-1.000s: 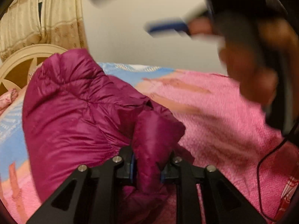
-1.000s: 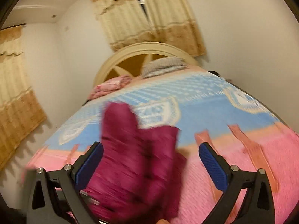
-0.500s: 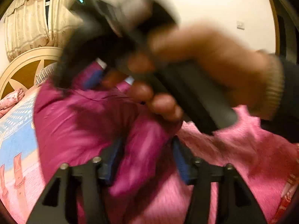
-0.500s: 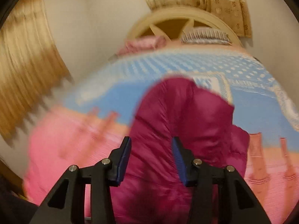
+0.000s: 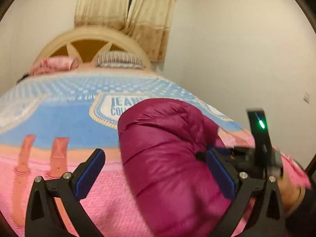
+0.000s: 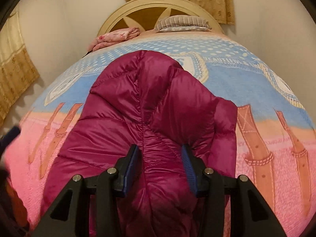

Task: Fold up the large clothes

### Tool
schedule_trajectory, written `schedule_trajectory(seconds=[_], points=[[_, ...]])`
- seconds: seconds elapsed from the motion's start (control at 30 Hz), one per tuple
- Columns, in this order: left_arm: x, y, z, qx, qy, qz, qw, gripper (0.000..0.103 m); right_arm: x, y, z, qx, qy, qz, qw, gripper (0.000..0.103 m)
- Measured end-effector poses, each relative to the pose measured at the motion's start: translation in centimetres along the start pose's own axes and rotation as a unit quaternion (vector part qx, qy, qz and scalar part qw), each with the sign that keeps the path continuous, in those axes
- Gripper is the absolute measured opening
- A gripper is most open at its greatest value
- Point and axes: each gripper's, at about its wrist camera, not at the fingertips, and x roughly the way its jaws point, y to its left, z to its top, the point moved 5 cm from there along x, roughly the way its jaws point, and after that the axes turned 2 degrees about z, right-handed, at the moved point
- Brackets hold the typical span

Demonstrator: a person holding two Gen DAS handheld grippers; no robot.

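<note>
Bedspread (image 6: 256, 83) bears jacket (image 6: 150, 106) (right claw (image 6: 162, 167) pinching it).

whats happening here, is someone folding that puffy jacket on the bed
Yes. A person with a handheld gripper in each hand is folding a magenta puffer jacket on a bed covered by a pink and blue blanket. The right gripper is clamped on a fold of the jacket's near end. The left gripper is wide open with its fingers either side of the jacket, gripping nothing. The jacket lies bunched, not yet a neat fold.
</note>
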Motion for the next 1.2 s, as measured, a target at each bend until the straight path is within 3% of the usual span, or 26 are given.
schedule_trajectory(seconds=[0.1,0.2,0.37,0.5,0.6,0.63,0.67,0.73,0.9,1.03,1.1,1.2], points=[[3.0,-1.2,0.6,-0.001,0.02,0.006,0.9998,0.103,0.5,-0.3,-0.8,0.005,-0.006,-0.003,1.0,0.046],[6.0,-1.9,0.6,0.024,0.043,0.044,0.9978,0.103,0.8,-0.6,-1.6,0.014,-0.013,0.001,1.0,0.046],[10.9,-2.1,-2.9,0.067,0.129,0.092,0.9852,0.103,1.5,-1.0,-2.4,0.011,-0.03,0.008,0.999,0.047],[10.3,-2.0,-3.4,0.053,0.121,0.077,0.9882,0.103,0.9,-1.6,-2.3,0.03,-0.032,0.025,0.999,0.048],[10.7,-1.5,-3.1,0.035,0.123,0.07,0.9893,0.103,-0.5,-1.8,-1.7,0.044,-0.035,0.017,0.998,0.057],[11.0,-1.4,-3.1,0.032,0.125,0.069,0.9892,0.103,-1.3,-1.9,-1.1,0.046,-0.046,0.002,0.998,0.063],[11.0,-1.4,-3.1,0.03,0.125,0.069,0.9893,0.103,-2.1,-1.8,-0.5,0.05,-0.058,0.001,0.997,0.087],[11.3,-1.4,-2.9,0.031,0.124,0.069,0.9894,0.103,-4.0,-1.4,1.3,0.056,-0.093,0.001,0.994,0.098],[11.4,-1.6,-2.9,0.031,0.123,0.069,0.9895,0.103,-4.2,-0.2,4.7,0.03,-0.111,-0.073,0.991,0.098],[11.3,-1.3,-2.6,0.021,0.121,0.065,0.9902,0.103,-0.6,-0.9,5.3,0.036,-0.102,-0.125,0.986,0.098],[11.1,-1.0,-1.8,0.011,0.117,0.061,0.9912,0.103,1.6,-2.0,4.3,0.066,-0.075,-0.125,0.987,0.098],[11.1,-0.3,0.7,-0.007,0.095,0.088,0.9916,0.103,3.0,-3.5,3.1,0.106,-0.063,-0.126,0.984,0.098]])
